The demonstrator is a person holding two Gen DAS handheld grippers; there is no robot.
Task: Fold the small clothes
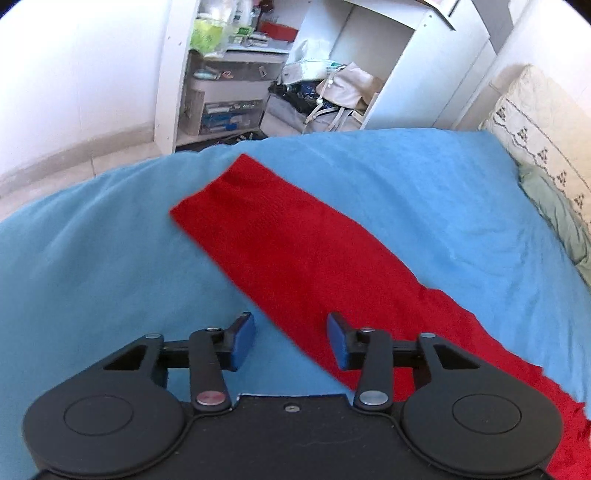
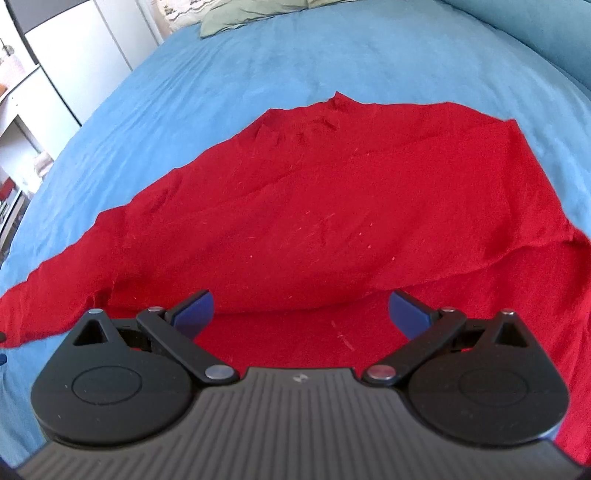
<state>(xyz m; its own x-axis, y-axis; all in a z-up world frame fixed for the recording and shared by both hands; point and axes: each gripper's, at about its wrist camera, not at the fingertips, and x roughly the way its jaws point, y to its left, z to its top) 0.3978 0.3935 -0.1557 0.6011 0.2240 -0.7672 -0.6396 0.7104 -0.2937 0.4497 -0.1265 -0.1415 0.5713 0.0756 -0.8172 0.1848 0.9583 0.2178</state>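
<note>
We see a red sweater [image 2: 332,206] spread on a blue bedsheet [image 2: 258,66]. In the right wrist view its body fills the middle of the bed, with the collar [image 2: 336,99] at the far side and part of the fabric lying folded over itself just ahead of the fingers. In the left wrist view one long red sleeve [image 1: 273,236] runs diagonally across the sheet, its cuff end pointing toward the foot edge of the bed.

Our left gripper [image 1: 291,341] hovers over the near edge of that sleeve with its blue-padded fingers [image 1: 242,341] spread apart and nothing between them. Our right gripper [image 2: 300,314] sits over the sweater's body, its fingers [image 2: 194,310] spread wider still, also holding nothing.

Beyond the foot of the bed stands a white shelving unit [image 1: 177,74]. Its shelves carry clear plastic drawers [image 1: 229,114] with small items inside that are too blurred to name, a green bag [image 1: 207,35] and a red box [image 1: 277,29]. Beside it, a grey bin [image 1: 288,110] on the floor holds dark items and a pale handbag [image 1: 347,88]. At the bed's right edge lie a green pillow [image 1: 554,221] and a patterned cream cover [image 1: 543,122].
</note>
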